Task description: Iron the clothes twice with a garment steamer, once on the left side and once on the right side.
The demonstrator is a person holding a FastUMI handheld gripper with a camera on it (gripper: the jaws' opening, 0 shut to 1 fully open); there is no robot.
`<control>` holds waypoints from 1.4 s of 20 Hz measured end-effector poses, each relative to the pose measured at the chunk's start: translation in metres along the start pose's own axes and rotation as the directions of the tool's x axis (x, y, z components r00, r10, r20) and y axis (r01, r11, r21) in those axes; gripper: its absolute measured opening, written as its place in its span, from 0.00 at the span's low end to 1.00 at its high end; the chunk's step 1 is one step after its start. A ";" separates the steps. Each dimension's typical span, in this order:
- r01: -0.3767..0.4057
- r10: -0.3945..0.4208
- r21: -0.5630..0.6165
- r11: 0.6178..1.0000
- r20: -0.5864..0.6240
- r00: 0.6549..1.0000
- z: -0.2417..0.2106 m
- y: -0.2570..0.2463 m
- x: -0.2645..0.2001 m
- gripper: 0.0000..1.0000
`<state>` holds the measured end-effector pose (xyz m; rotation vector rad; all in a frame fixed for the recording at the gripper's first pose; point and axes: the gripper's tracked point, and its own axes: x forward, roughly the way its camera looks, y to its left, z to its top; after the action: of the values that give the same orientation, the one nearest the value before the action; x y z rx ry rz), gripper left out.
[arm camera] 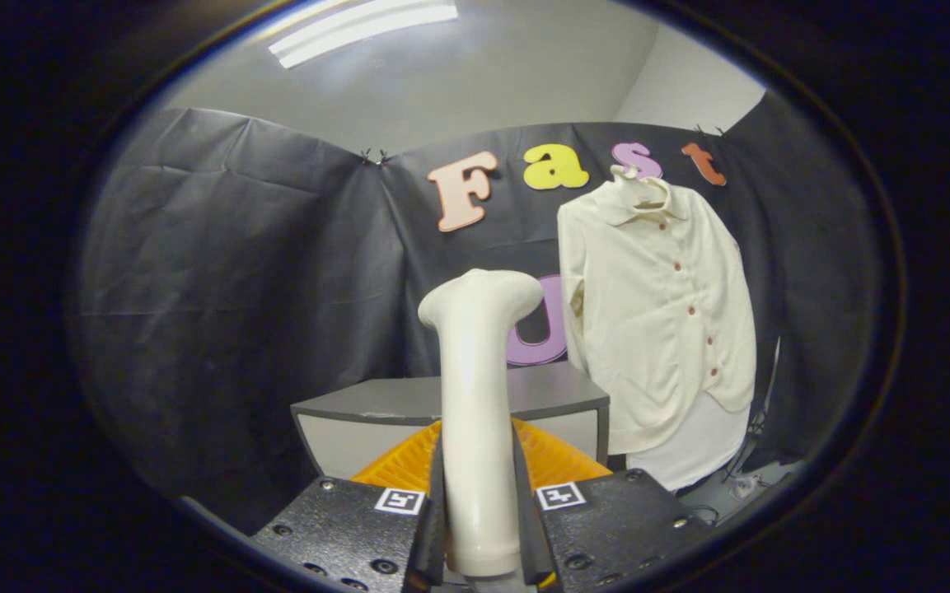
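Between the gripper [479, 527] fingers, steamer [476, 395] clamped upright by its handle, head above the worktop [409, 403]. Shirt [660, 305] hanging beyond, to the right. Carry across, keep grip firm, head square to the cloth.

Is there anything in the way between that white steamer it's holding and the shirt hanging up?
Nothing visible blocks it. The gripper is shut on the steamer, and the shirt hangs beyond the fingers with open air between. The grey table and orange basket sit lower, below that path.
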<state>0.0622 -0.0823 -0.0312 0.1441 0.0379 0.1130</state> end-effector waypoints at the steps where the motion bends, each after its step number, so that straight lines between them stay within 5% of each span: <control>1: -0.008 0.008 -0.005 1.000 0.000 1.000 0.004 0.010 -0.004 0.35; 13: -0.002 0.009 -0.110 0.994 0.065 0.998 0.046 0.086 -0.039 0.35; 28: 0.052 -0.049 -0.101 0.994 0.028 0.998 0.021 0.117 -0.026 0.35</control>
<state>0.0247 0.0272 0.0077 0.0431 0.0099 0.0622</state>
